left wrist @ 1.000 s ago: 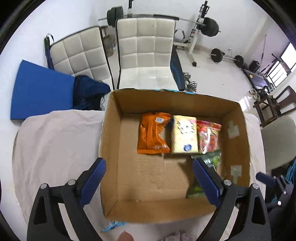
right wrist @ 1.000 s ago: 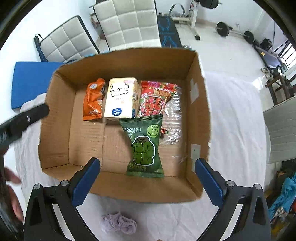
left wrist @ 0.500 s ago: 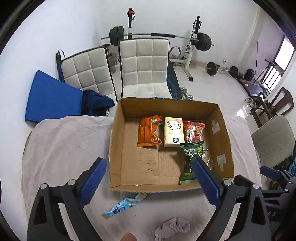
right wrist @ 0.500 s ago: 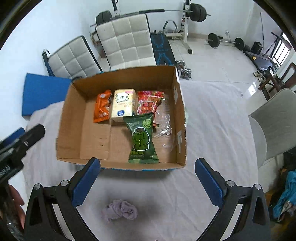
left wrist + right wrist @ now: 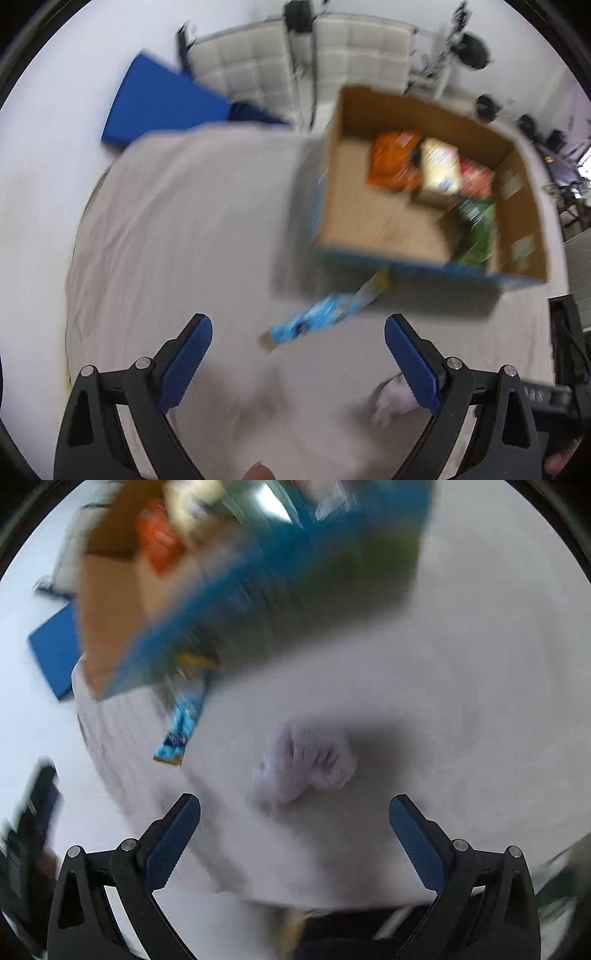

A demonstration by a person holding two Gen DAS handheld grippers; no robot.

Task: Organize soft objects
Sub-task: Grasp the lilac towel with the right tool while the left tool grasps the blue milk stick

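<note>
The lilac soft bundle point(image 5: 304, 766) lies on the cloth-covered bench point(image 5: 461, 709), directly ahead of the right tongs point(image 5: 294, 814) and roughly centred between their two blue pads, apart from both. In the left wrist view the same bundle point(image 5: 391, 400) sits low, just beside the right-hand pad of the left tongs point(image 5: 297, 334) (contact cannot be confirmed, as the frame is blurred).

Both tongs are spread wide, and neither pair has hold of anything.

A light-blue snack packet point(image 5: 325, 315) lies flat on the bench ahead of the left tongs, between the pads and the box, with its far end at the box's near wall. In the right wrist view this packet point(image 5: 183, 727) appears ahead and to the left of the right tongs.

The cardboard box point(image 5: 332, 177) stands farther ahead and to the right of the left tongs. It contains an orange packet point(image 5: 393, 160), a cream packet point(image 5: 441, 170), a red packet point(image 5: 476, 181) and a green packet point(image 5: 476, 229).

Beyond the bench are a blue mat point(image 5: 162, 107) and two white padded chairs point(image 5: 243, 70).
</note>
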